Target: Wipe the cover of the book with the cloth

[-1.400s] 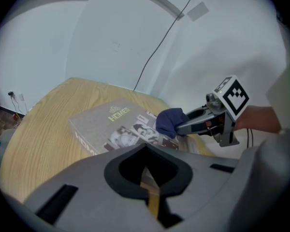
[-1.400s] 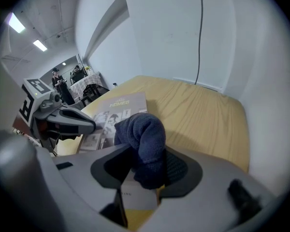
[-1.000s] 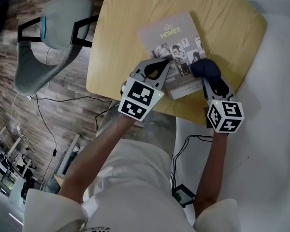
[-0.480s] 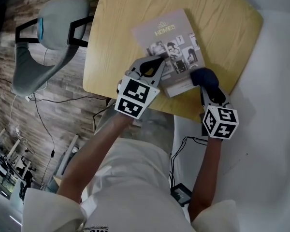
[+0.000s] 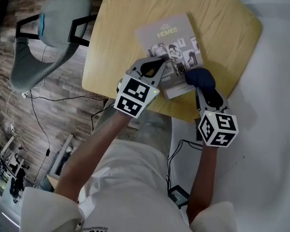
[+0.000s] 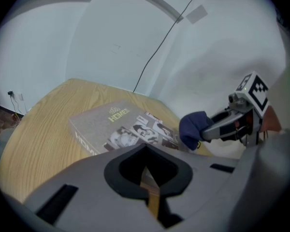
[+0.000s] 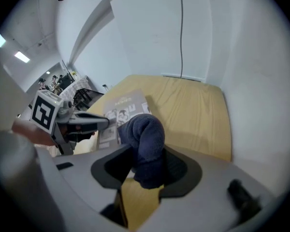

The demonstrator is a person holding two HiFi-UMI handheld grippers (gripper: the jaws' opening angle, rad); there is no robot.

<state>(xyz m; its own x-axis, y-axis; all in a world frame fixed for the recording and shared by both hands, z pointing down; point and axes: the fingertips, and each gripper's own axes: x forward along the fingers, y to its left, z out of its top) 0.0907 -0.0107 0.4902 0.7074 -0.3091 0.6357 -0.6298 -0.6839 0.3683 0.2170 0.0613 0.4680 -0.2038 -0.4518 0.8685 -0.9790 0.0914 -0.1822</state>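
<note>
A grey book with photos on its cover lies on the round-cornered wooden table. In the left gripper view the book lies just ahead of the jaws. My left gripper is shut, with its tip resting on the book's near edge. My right gripper is shut on a dark blue cloth. The bunched cloth sits at the book's near right corner. The cloth bulges out between the right gripper jaws. From the left, the cloth shows touching the cover.
A grey chair with a black frame stands left of the table, over wood-plank floor with cables. White floor runs along the right. A small black box on a cable lies near my body. The table's near edge is under both grippers.
The right gripper has drawn the cloth a little toward me along the book's right side, to its near corner. The left gripper stays on the book's near edge.
</note>
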